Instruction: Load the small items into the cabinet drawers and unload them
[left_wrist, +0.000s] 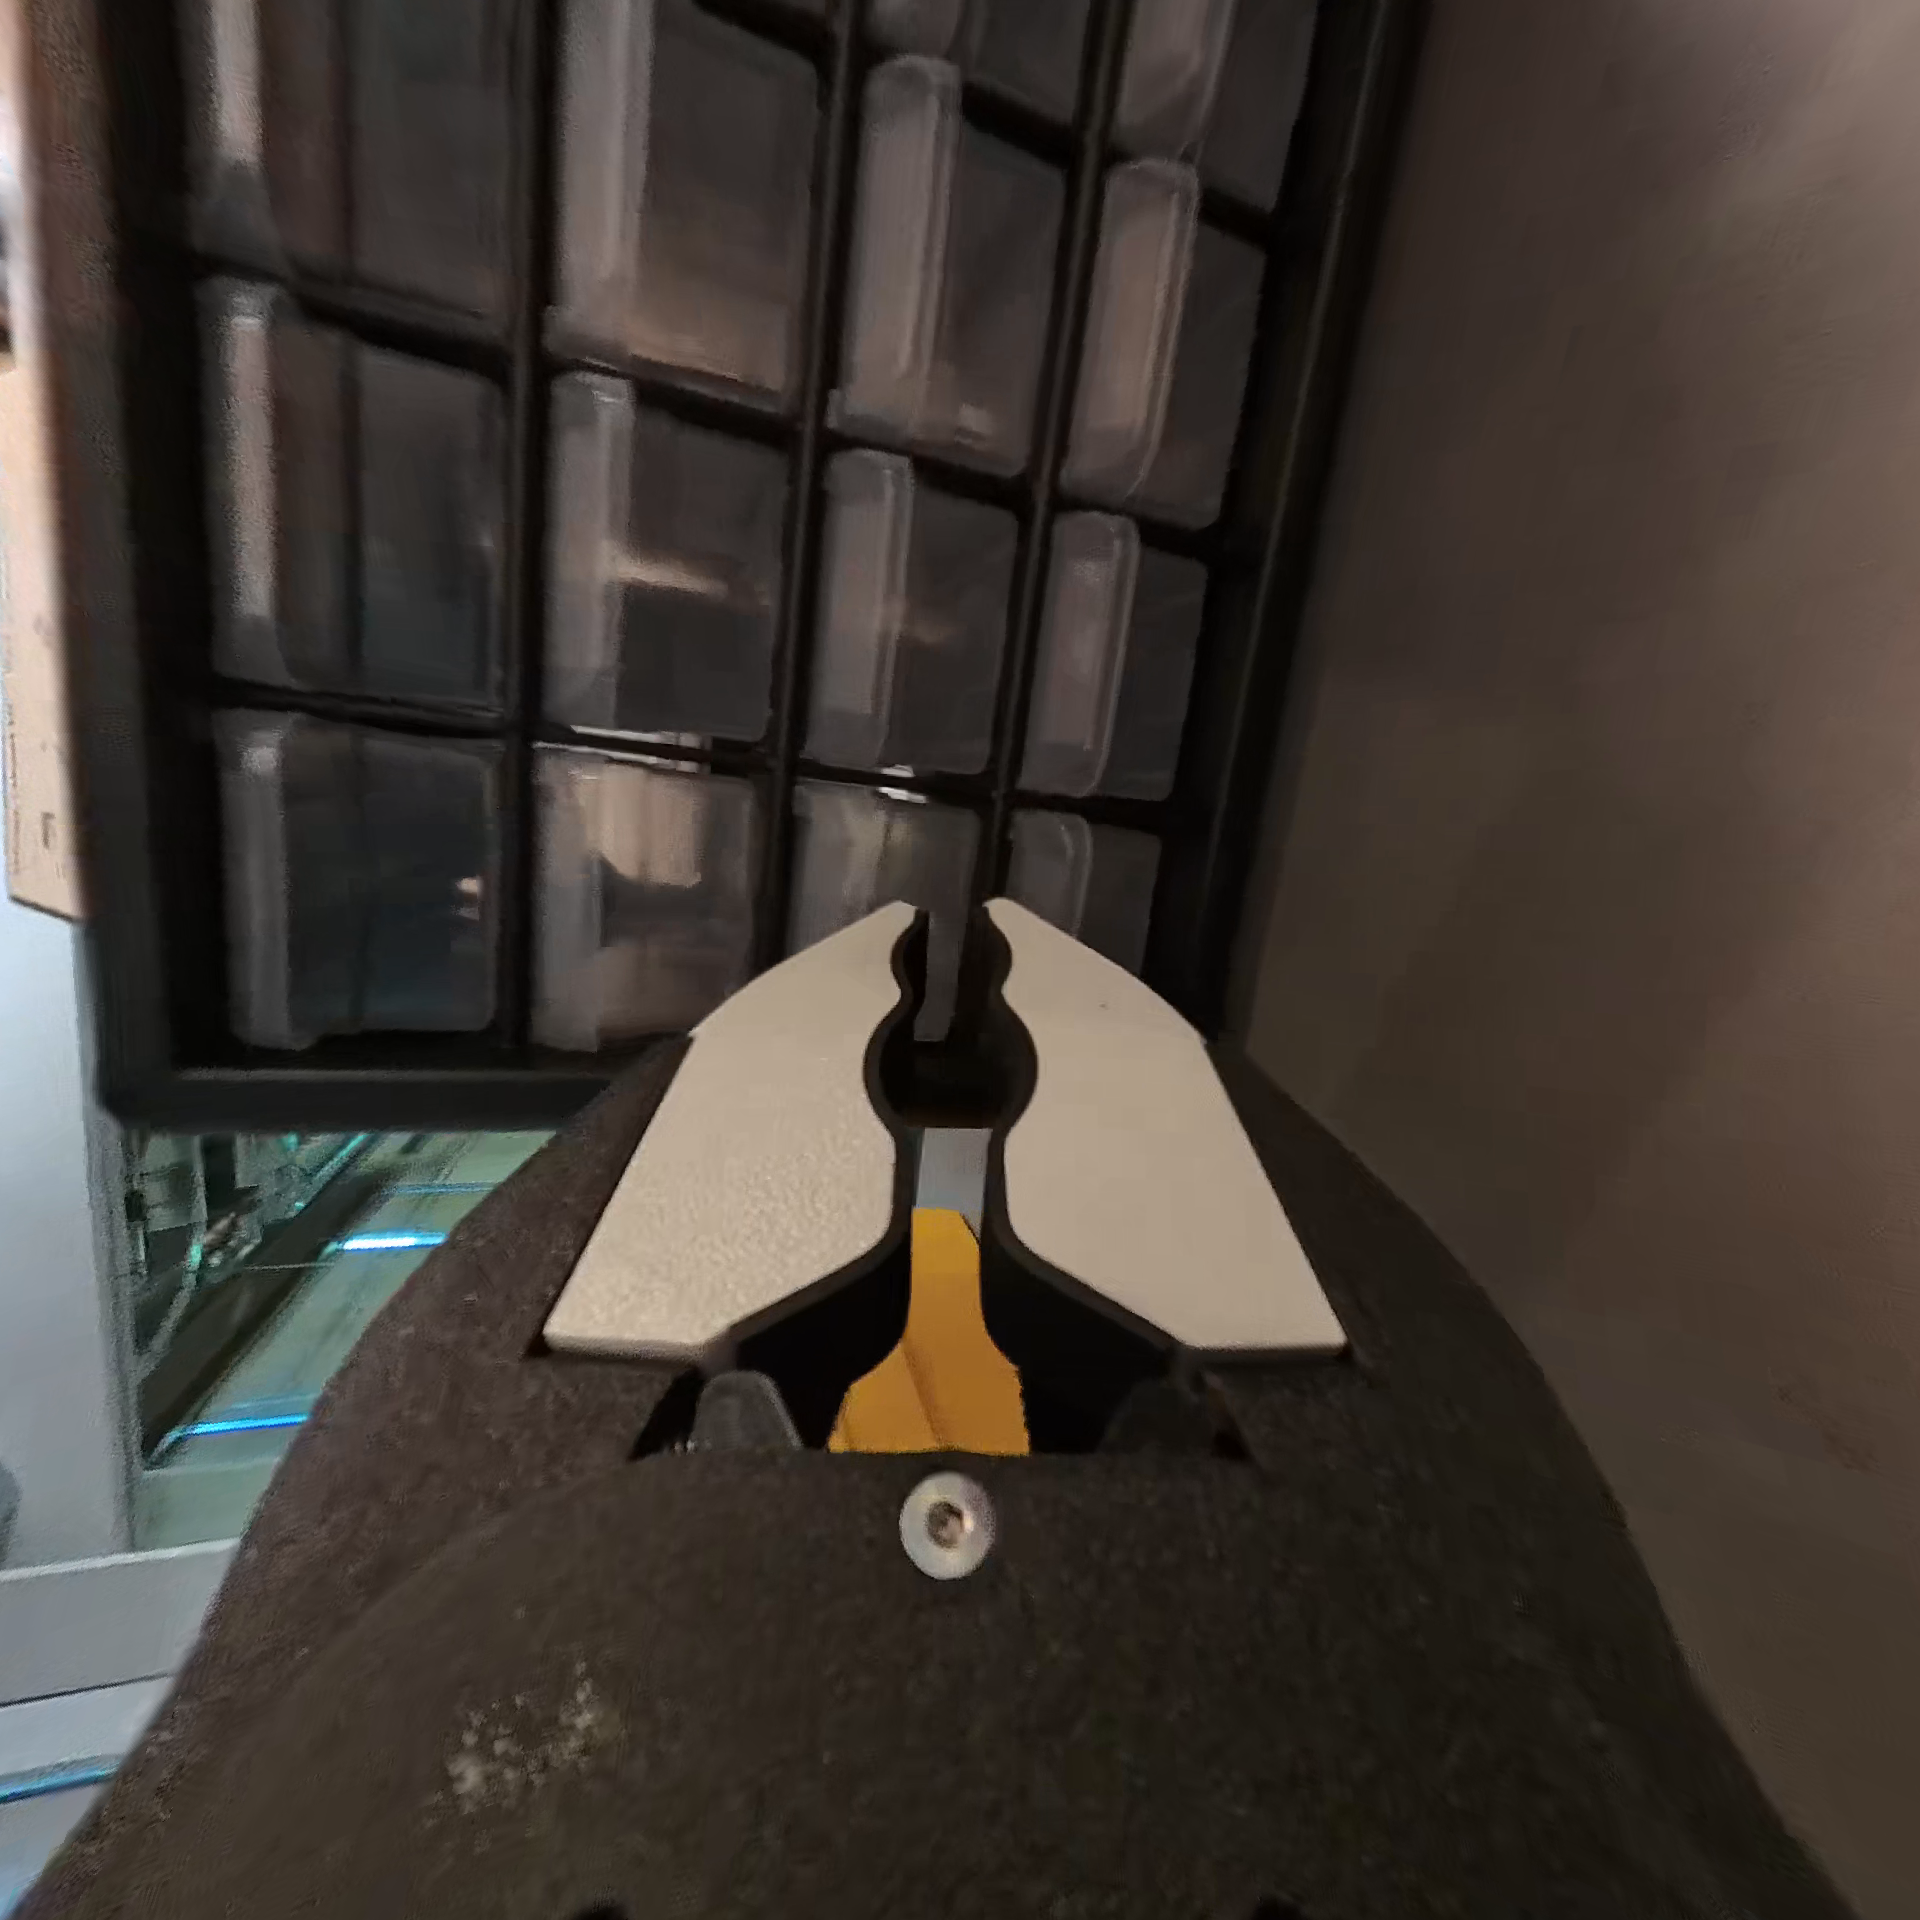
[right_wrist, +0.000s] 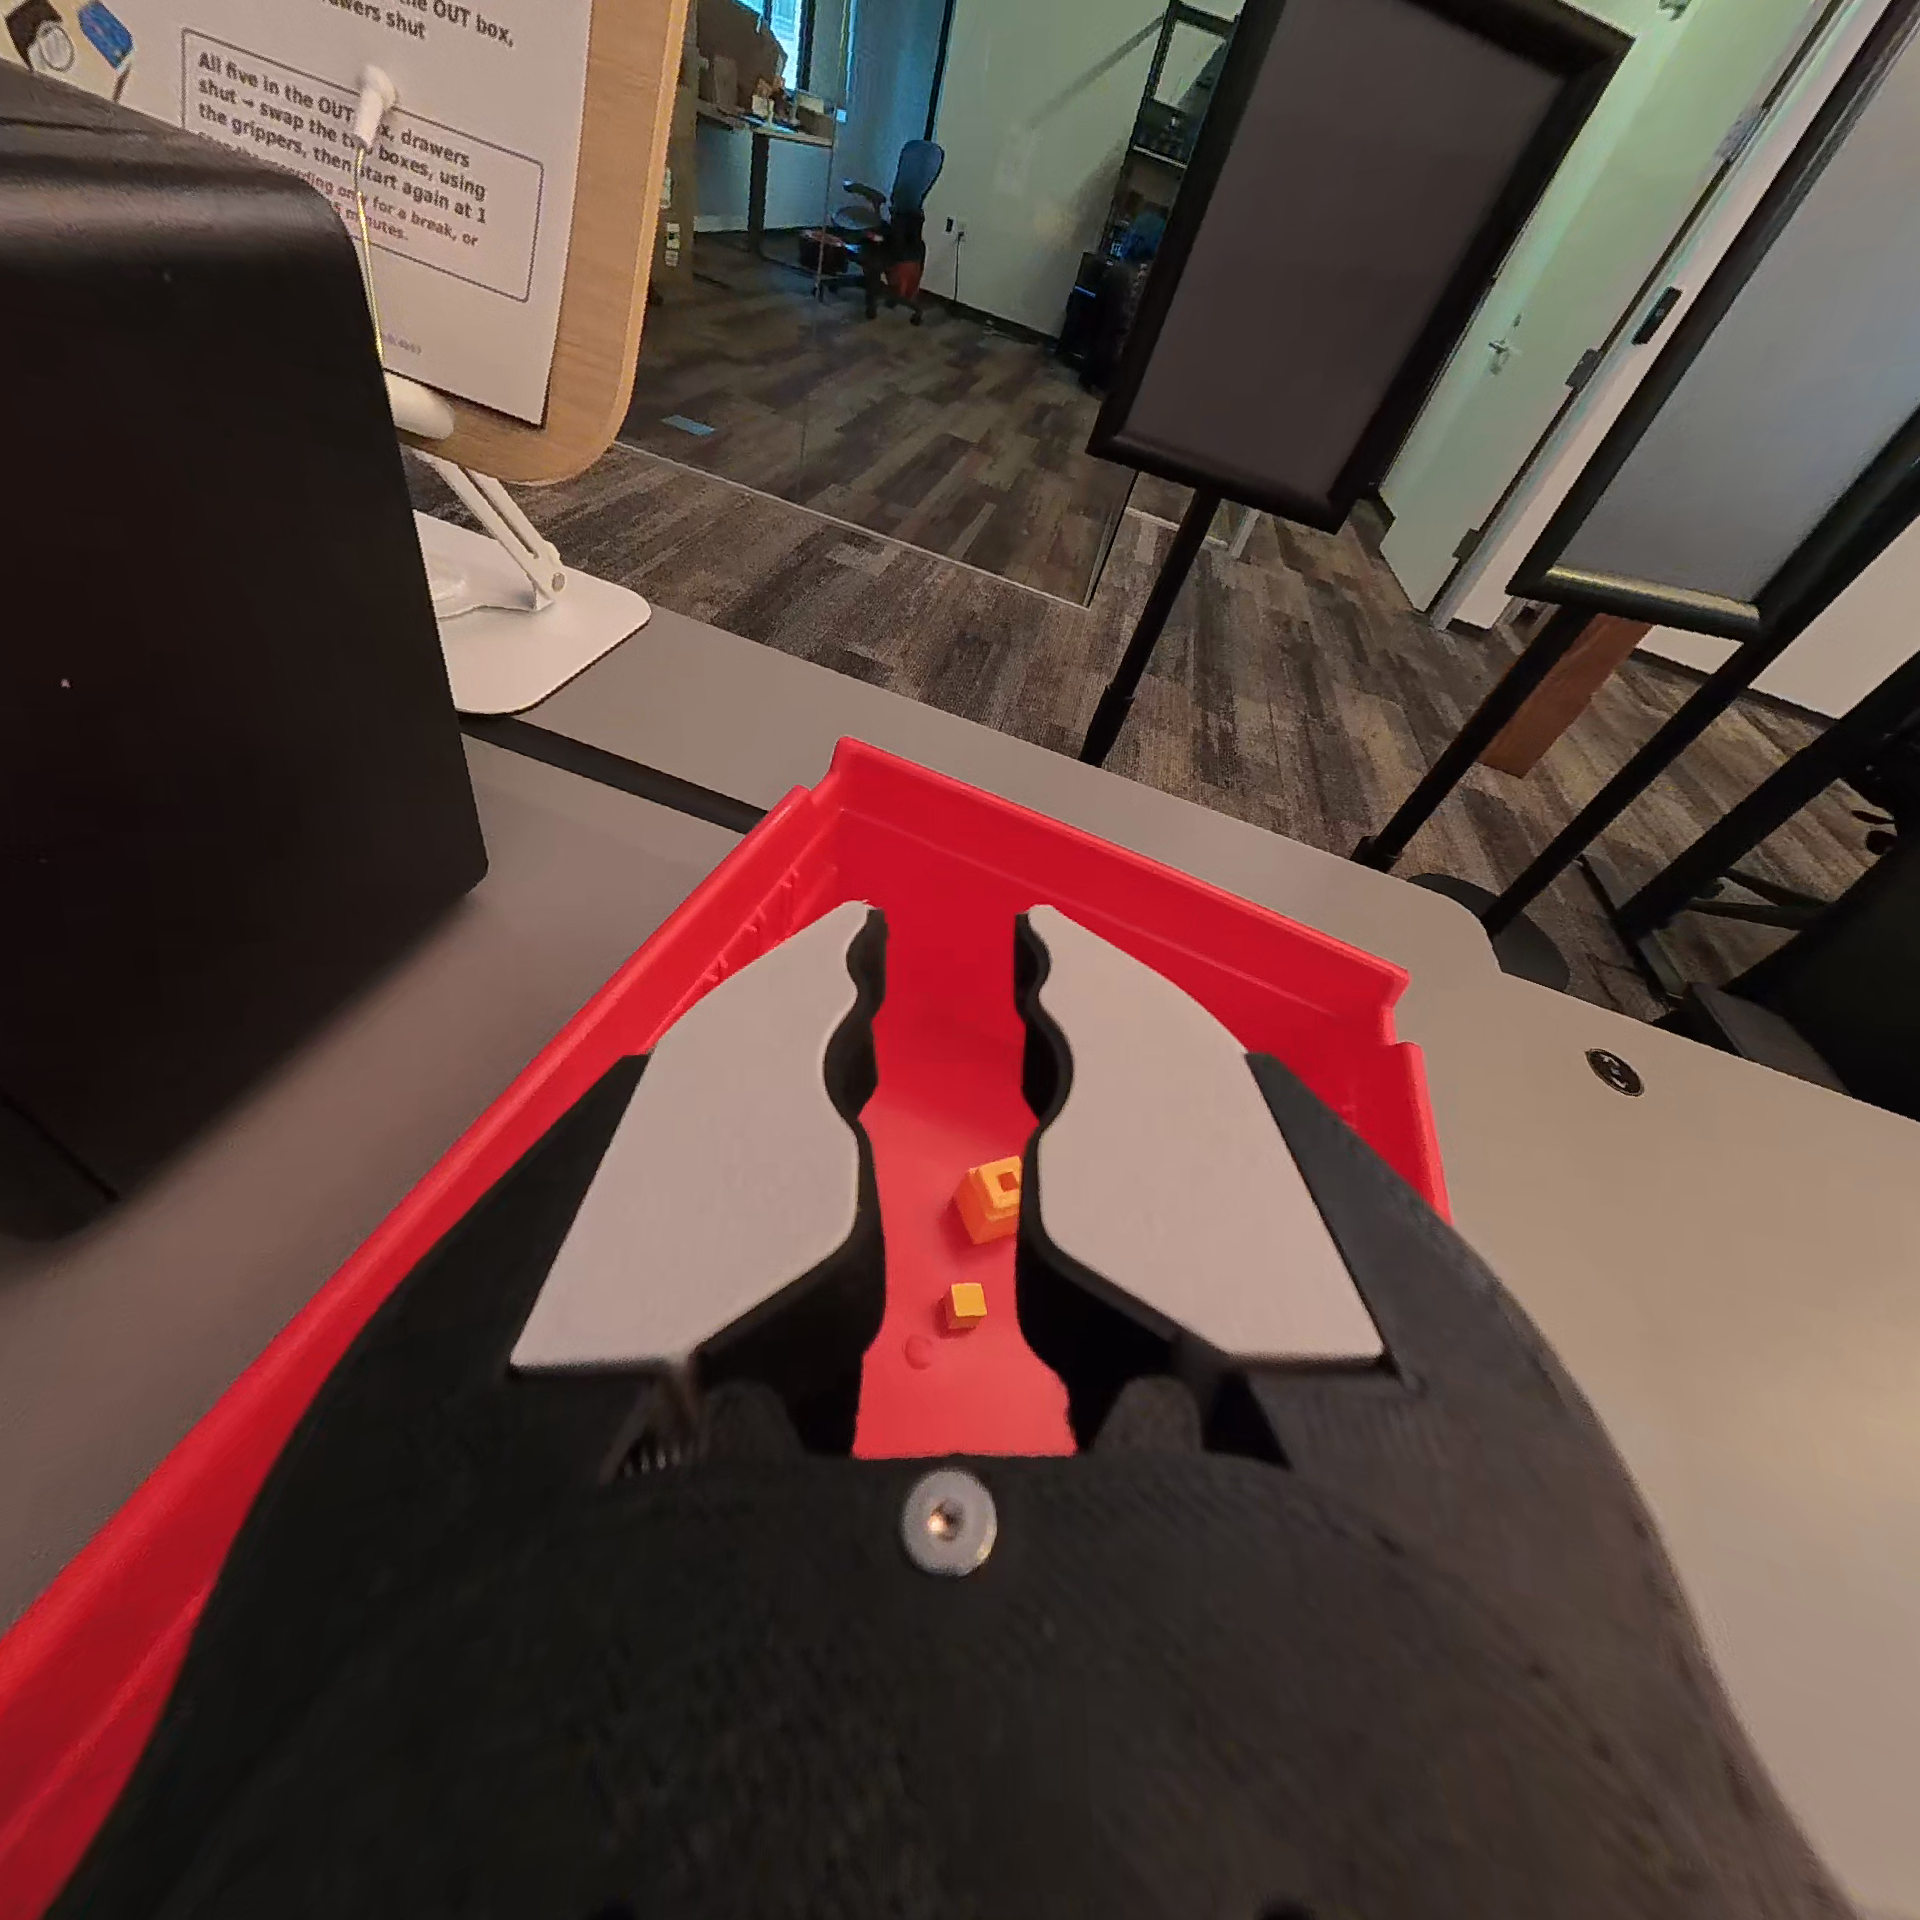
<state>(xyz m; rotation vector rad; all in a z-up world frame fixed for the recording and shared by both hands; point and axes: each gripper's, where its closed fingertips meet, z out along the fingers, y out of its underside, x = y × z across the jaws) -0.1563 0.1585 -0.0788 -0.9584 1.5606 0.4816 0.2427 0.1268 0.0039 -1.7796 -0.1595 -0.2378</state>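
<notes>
Grey counter (right_wrist: 665, 758) carried a red tray (right_wrist: 1122, 883) where the spread right gripper (right_wrist: 945, 925) hovered over two orange cubes (right_wrist: 992, 1200). These looked light, stiff and tiny, best pinched on flat sides. By the cabinet (left_wrist: 665, 540), the left gripper (left_wrist: 951, 914) was nearly pressed together, seemingly empty.

Printed instructions — black text — cover a white sheet (right_wrist: 416, 197).

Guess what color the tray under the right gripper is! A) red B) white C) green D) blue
A: in the right wrist view the right gripper is open over a red tray that has two small orange blocks lying on its floor.
</notes>
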